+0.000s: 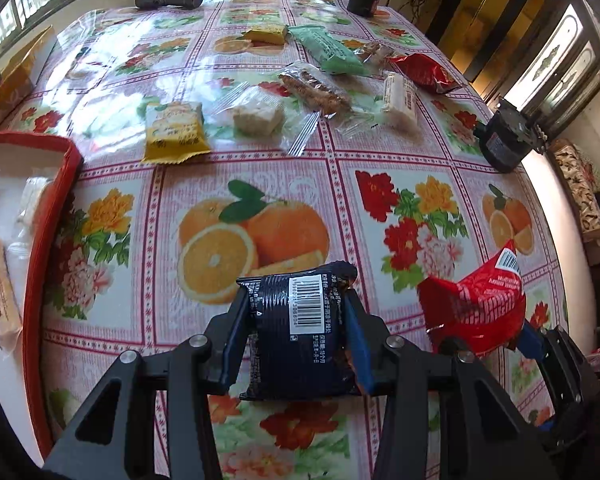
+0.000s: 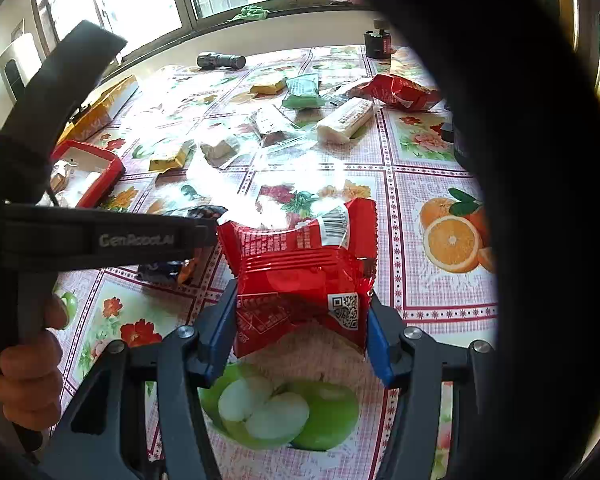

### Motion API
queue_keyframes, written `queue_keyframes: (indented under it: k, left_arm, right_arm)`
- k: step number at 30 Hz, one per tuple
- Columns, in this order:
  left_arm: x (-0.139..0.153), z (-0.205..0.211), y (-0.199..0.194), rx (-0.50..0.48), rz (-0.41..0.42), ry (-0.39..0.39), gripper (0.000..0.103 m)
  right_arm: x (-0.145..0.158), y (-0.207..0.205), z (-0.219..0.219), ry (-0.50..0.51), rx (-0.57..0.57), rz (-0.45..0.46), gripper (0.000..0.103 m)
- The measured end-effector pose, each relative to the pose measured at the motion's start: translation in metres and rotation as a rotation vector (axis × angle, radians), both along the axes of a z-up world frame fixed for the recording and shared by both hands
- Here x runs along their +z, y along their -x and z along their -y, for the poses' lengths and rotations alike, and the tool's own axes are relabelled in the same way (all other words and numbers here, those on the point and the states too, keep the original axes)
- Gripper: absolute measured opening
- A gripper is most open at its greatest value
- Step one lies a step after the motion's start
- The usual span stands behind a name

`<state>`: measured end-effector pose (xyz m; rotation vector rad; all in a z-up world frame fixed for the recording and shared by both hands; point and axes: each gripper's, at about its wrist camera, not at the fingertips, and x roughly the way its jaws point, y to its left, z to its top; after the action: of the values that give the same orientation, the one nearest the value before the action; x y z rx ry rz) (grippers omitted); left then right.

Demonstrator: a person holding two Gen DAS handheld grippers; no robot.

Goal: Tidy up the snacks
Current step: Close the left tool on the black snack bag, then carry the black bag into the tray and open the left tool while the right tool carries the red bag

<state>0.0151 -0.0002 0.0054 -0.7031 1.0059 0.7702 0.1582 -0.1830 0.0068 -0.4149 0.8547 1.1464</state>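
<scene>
1. Left gripper (image 1: 300, 320) is clamped on a dark pack (image 1: 300, 328), blue pads pressing both its sides; right gripper (image 2: 302, 320) is likewise closed on a red pack (image 2: 304, 276); both packs sit between the fingers at about half width, above the table (image 1: 260, 176).
2. The step in hand looks like carrying both packs to the red tray (image 1: 56, 216); it lies at the left edge of the left view, already holding several pale bars.
3. To do it well: keep the squeeze steady, since both wrappers are soft and crinkled and could slip; bring the left pack in first, as the tray is on that side; keep the two grippers apart, for in the right view they are close together.
4. Lower each pack into a bare part of the tray before letting go, rather than dropping it on the rim.
5. The dark pack is glossy navy with a white barcode facing up; the red pack is shiny foil with a barcode, a QR code and serrated ends.
6. More snacks lie well beyond on the table: a yellow pack (image 1: 176, 132), a green pack (image 1: 328, 50) and clear-wrapped bars.
</scene>
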Motion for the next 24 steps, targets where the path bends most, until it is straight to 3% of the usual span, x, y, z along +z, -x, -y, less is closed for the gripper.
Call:
queue_keyframes:
  k: [11, 16, 24]
  left_arm:
    - [0.013, 0.043, 0.077, 0.012, 0.015, -0.087, 0.045]
    - [0.027, 0.047, 0.096, 0.038, 0.029, -0.153, 0.045]
    - [0.036, 0.042, 0.122, 0.090, 0.041, -0.186, 0.045]
  right_arm:
    - [0.007, 0.038, 0.030, -0.019, -0.026, -0.001, 0.057]
    - [0.013, 0.062, 0.021, -0.018, 0.020, 0.018, 0.058]
    - [0.026, 0.100, -0.002, -0.036, 0.106, 0.033, 0.058]
